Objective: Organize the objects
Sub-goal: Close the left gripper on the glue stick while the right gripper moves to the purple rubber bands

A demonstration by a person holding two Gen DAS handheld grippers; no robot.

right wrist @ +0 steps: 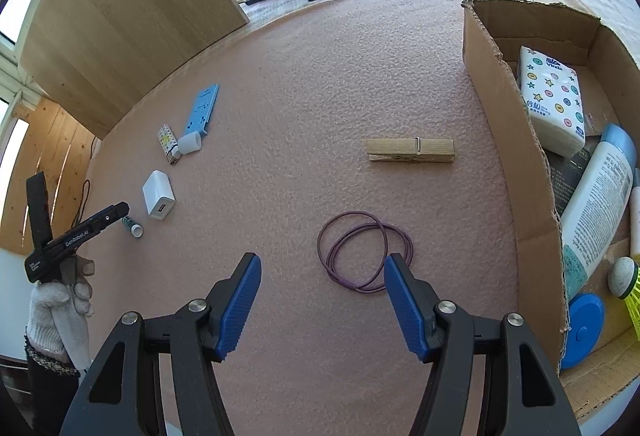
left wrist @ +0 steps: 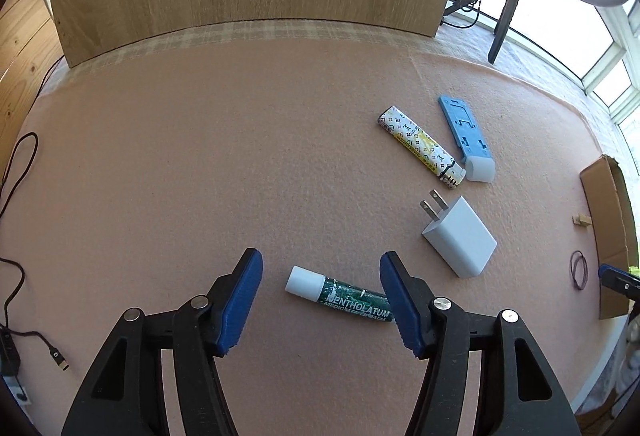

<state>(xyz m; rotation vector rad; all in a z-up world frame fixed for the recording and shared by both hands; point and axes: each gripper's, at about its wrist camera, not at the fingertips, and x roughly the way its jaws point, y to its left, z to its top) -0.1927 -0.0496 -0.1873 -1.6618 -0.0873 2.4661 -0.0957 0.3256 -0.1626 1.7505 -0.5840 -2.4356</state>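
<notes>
1. While its jaws stand spread with nothing clamped, the left gripper brackets the Mentholatum lip balm tube, which lies flat on the pink felt mat.
2. The tube looks light, rigid and smooth, so it may roll; pinching across its green barrel seems safest.
3. At two o'clock lie a white USB charger and a patterned lighter.
4. The right gripper, likewise unclenched, hovers by soft purple hair ties; the cardboard box stands at three o'clock.
</notes>
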